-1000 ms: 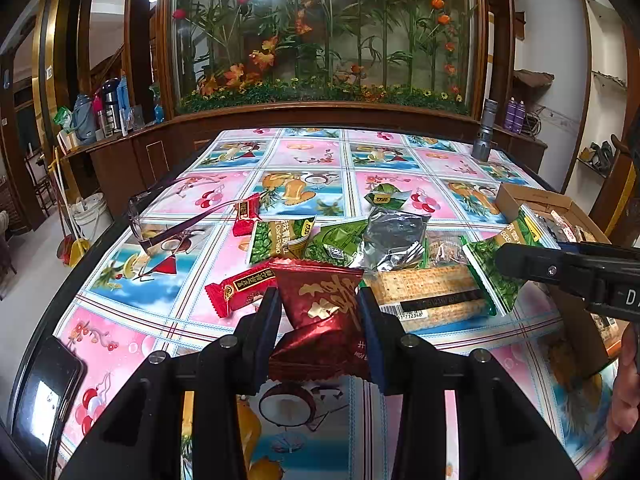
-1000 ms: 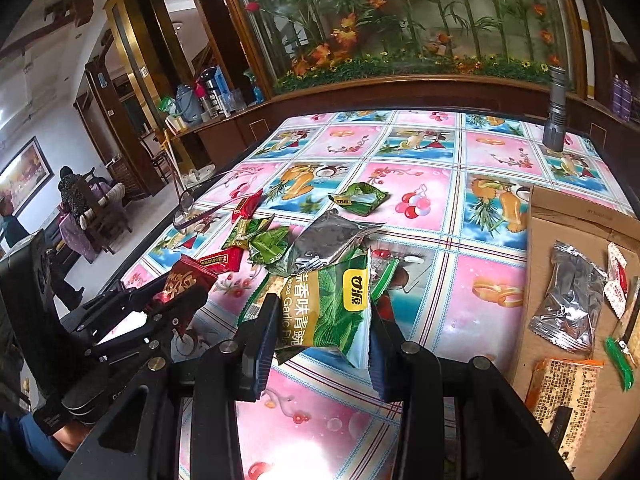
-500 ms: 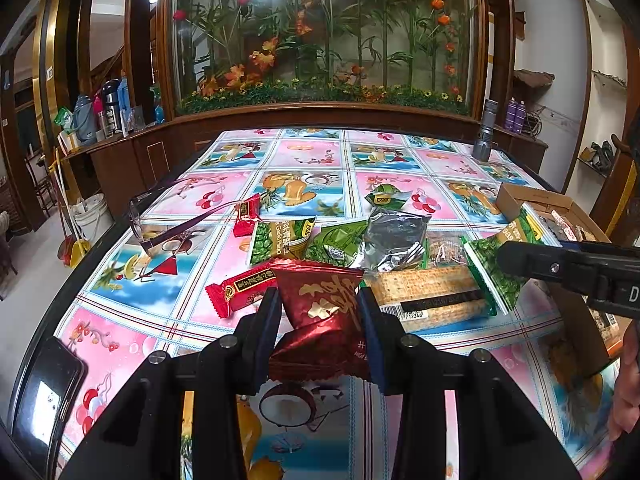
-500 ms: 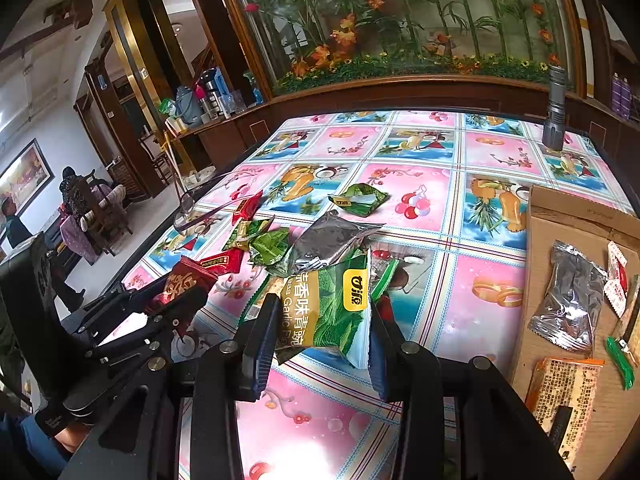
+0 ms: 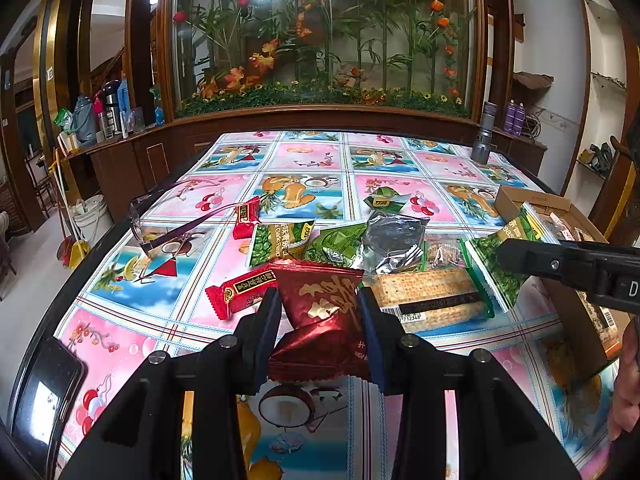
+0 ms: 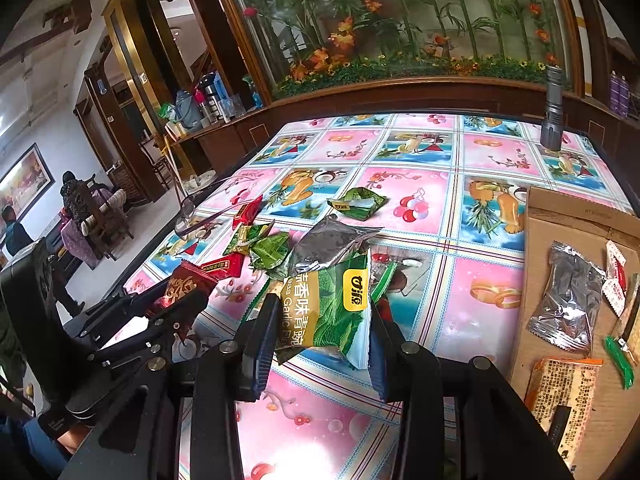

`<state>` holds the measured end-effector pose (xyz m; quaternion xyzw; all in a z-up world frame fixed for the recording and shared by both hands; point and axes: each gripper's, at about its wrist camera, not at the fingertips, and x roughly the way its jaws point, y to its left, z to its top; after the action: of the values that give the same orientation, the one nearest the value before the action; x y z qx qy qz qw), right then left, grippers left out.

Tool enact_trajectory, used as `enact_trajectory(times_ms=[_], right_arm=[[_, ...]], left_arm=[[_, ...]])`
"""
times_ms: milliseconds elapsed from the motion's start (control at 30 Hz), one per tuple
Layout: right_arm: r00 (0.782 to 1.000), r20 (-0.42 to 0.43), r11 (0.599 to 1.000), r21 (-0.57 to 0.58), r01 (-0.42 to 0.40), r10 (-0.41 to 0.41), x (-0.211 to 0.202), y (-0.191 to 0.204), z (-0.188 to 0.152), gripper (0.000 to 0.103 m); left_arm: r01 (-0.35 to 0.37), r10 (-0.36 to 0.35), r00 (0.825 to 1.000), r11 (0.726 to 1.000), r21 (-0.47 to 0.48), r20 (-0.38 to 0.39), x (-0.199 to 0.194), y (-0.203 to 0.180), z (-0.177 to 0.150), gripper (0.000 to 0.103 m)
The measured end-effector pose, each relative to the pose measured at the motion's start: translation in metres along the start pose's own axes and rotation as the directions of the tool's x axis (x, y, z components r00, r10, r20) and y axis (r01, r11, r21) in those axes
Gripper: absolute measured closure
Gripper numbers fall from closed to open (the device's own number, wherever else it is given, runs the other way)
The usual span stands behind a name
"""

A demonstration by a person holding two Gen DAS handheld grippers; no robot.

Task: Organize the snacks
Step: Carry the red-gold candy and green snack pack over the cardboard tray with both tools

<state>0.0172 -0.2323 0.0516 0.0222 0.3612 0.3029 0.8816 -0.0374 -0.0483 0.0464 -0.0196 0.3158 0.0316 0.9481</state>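
While both hands hold level over the desk, we see the left tongs clamped on a dark red snack packet with gold lettering, both pads pressing its sides and the packet lifted off the patterned cloth. We see the right tongs likewise gripping a green pea snack bag with a yellow logo, its lower edge hanging between the fingers. Loose snacks lie in a cluster at mid-desk: a silver foil pouch, a long cracker pack, a small red bar and a green sachet set apart toward the far side. A cardboard box sits at the right edge of the desk and already contains a silver packet and an orange-trimmed pack; its other contents are too small to identify with certainty. Clear safety glasses rest near the left edge, and a grey flashlight stands upright at the far right corner.
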Motion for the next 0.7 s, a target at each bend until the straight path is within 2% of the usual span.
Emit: enact_trajectory(times_ms=[700], right_arm=[[0.999,0.043,0.999,0.046,0.001,-0.003,-0.011,-0.011,0.004,0.061]], left_arm=[[0.001,-0.001,1.000,1.000,-0.001,0.000,0.000,0.000,0.000,0.065]])
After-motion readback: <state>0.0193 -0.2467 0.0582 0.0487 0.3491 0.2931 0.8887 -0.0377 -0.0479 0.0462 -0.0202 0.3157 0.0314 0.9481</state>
